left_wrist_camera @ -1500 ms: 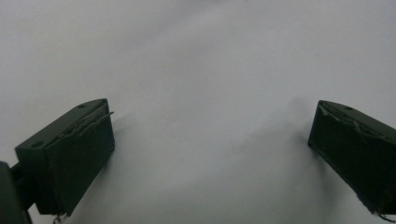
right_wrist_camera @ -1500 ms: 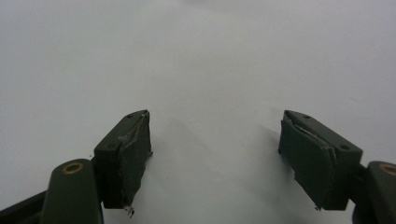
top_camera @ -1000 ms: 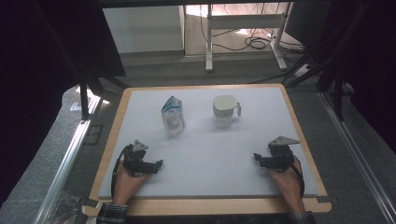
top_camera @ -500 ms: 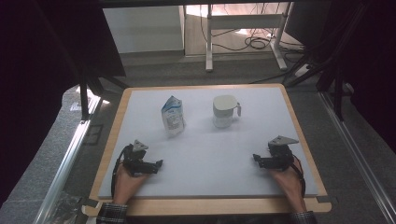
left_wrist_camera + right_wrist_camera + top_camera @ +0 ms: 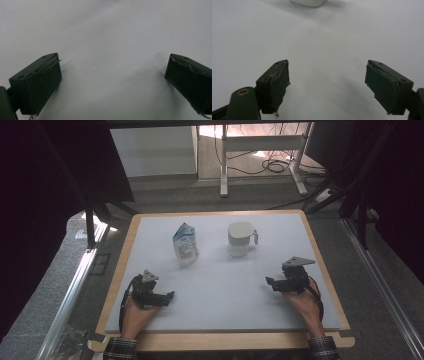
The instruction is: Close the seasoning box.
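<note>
Nothing has moved since the earlier frames: your left gripper (image 5: 167, 296) and right gripper (image 5: 270, 282) still rest low on the board (image 5: 225, 305), both with jaws spread wide and empty. You look to be at the start, before any reach. The carton (image 5: 185, 245) and cup (image 5: 241, 239) stand upright, apart, well ahead of you. Next, you'd need a forward reach. Your right gripper view catches the cup's base (image 5: 308, 2); your left gripper view looks down on bare board.
</note>
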`<action>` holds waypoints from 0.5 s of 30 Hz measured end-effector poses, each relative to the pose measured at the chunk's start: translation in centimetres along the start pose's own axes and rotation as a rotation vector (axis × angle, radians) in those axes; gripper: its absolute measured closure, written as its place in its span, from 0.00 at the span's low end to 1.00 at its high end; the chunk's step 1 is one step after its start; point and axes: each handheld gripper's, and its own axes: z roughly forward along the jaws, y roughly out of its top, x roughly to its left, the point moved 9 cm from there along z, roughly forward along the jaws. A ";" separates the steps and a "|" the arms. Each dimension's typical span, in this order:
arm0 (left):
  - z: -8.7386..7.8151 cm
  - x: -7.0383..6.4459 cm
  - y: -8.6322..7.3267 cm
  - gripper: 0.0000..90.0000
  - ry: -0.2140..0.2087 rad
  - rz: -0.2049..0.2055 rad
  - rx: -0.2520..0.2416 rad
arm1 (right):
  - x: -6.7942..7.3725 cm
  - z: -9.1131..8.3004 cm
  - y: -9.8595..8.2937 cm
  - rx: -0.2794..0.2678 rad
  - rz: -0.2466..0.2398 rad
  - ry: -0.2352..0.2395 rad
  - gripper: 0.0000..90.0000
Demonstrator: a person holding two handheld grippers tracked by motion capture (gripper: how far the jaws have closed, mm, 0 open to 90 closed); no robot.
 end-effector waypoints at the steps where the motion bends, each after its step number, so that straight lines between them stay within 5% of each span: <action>1: 0.0 0.0 0.0 0.01 0.000 0.001 0.000 | 0.1 0.2 0.6 -0.011 0.003 0.004 0.22; 15: 0.0 0.0 0.0 0.01 0.000 0.003 0.001 | -0.9 2.1 4.0 -0.052 0.059 0.019 0.22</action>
